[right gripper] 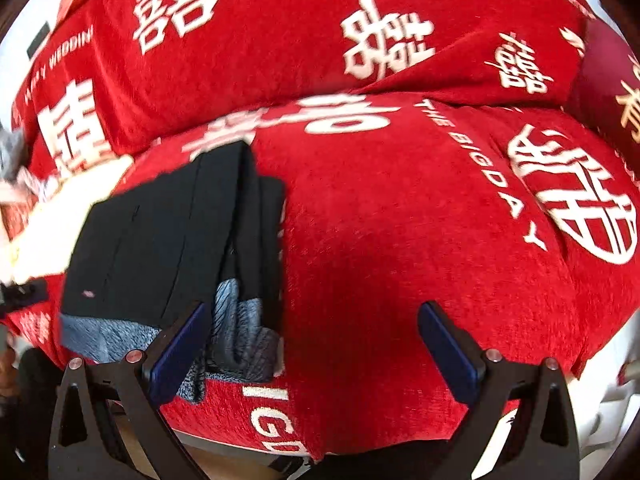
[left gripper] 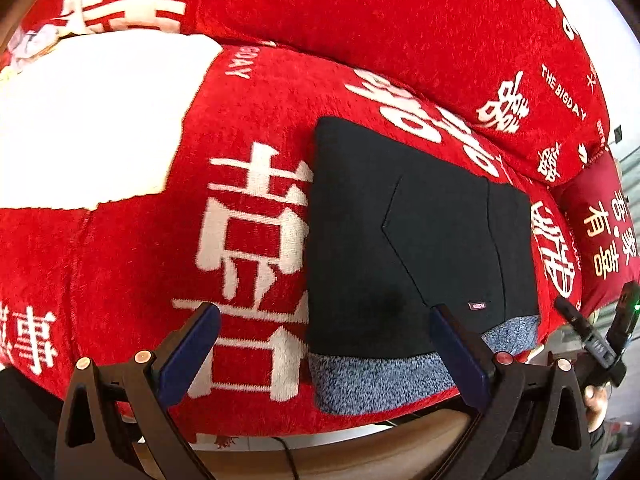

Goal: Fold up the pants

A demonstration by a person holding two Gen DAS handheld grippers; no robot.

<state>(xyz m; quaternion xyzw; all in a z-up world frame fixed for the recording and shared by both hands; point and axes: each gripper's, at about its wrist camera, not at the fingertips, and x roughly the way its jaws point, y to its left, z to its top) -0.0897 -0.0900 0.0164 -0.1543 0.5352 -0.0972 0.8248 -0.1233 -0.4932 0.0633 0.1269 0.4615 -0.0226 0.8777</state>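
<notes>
Pants [left gripper: 400, 240] folded — far edge hidden.

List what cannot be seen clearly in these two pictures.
- Pants, left wrist view: the layers below are hidden by the top layer.
- Pants, right wrist view: the waistband corner is behind the right tongs' finger.
- Small label: its text is too small.

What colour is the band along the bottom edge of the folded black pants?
A speckled blue-grey knit band on the pants, clearest in the left wrist view.
</notes>
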